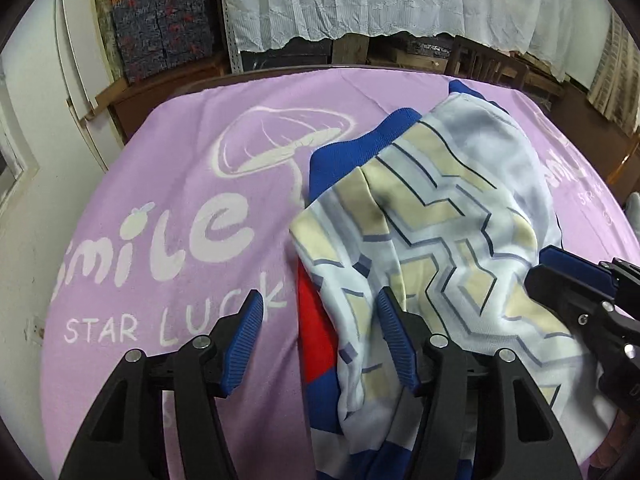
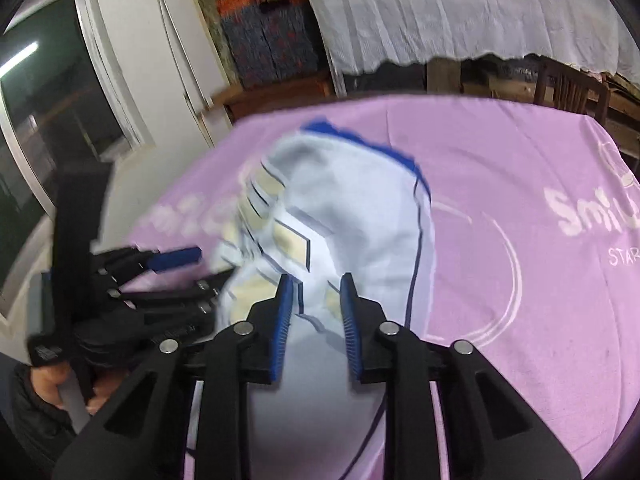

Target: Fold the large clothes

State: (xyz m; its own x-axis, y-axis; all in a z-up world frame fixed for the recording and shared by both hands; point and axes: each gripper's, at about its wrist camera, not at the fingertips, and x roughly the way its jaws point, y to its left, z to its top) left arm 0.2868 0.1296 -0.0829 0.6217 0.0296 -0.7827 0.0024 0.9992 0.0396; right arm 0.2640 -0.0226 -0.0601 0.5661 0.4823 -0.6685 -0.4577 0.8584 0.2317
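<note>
Garment blurred in right view; right tongs grip unclear.

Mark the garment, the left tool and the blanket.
garment point(image 1: 460, 216): left wrist view, zigzag-patterned panel.
left tool point(image 1: 320, 344): left wrist view, midway between its fingertips.
blanket point(image 1: 180, 160): left wrist view, bare purple area above "smile".

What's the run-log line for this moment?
stage: mid-fold | garment: zigzag-print jersey bunched on purple blanket | left claw: open, at jersey edge | right claw: open, fabric between fingers
</note>
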